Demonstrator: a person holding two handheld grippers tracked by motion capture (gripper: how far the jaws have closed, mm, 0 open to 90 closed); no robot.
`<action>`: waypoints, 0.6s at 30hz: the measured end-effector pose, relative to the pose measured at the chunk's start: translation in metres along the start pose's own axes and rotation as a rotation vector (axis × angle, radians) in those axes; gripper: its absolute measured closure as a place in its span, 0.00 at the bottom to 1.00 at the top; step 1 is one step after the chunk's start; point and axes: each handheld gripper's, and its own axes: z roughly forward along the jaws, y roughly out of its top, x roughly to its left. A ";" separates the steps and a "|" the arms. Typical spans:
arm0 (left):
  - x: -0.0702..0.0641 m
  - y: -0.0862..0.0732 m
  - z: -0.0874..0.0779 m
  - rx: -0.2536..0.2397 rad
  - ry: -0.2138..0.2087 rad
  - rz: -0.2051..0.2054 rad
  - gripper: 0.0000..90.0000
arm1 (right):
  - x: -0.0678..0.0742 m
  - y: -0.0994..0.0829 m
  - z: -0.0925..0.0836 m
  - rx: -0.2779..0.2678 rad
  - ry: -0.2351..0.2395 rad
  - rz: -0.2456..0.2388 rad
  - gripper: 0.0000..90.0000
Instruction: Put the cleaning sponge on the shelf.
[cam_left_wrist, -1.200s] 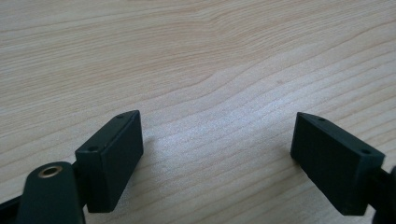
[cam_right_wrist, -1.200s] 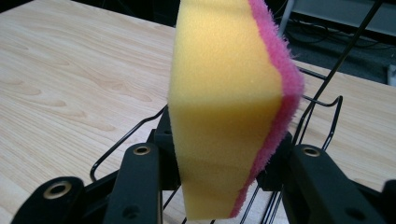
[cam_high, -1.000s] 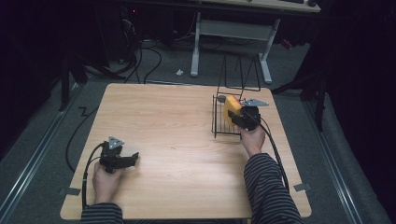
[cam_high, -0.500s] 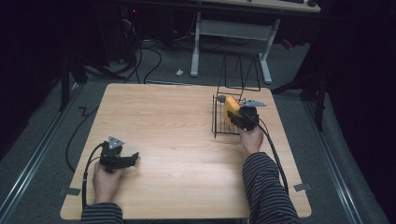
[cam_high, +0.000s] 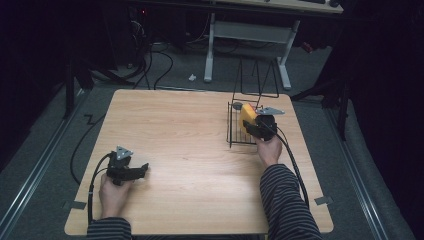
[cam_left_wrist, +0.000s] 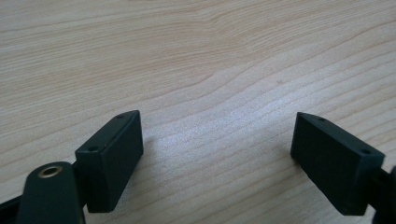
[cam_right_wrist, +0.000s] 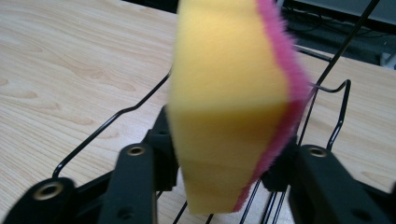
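Observation:
A yellow sponge (cam_right_wrist: 229, 93) with a pink scouring side is pinched between the jaws of my right gripper (cam_right_wrist: 224, 158), which is shut on it. In the high view the right gripper (cam_high: 252, 125) holds the sponge (cam_high: 246, 116) over a black wire rack (cam_high: 235, 131) at the table's right side. A small grey thing (cam_high: 237, 106) lies at the rack's far end. My left gripper (cam_high: 142, 169) rests low over the front left of the wooden table (cam_high: 185, 135). Its jaws stand wide apart in the left gripper view, and the left gripper (cam_left_wrist: 219, 140) is open with bare wood between them.
The rack's tall wire back (cam_high: 257, 80) rises at the table's far edge. Cables (cam_high: 292, 160) trail from both grippers toward the front edge. A white desk frame (cam_high: 250, 35) and floor cables lie beyond the table.

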 end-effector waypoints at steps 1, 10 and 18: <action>0.000 0.000 0.000 0.000 0.000 0.000 0.19 | 0.000 0.000 0.001 0.005 -0.001 -0.003 0.57; 0.000 0.000 0.000 -0.001 0.000 0.000 0.19 | 0.001 0.000 -0.001 0.005 -0.014 0.000 0.40; 0.000 0.000 0.000 -0.001 0.001 0.000 0.19 | -0.003 0.002 -0.010 -0.006 0.006 0.022 0.27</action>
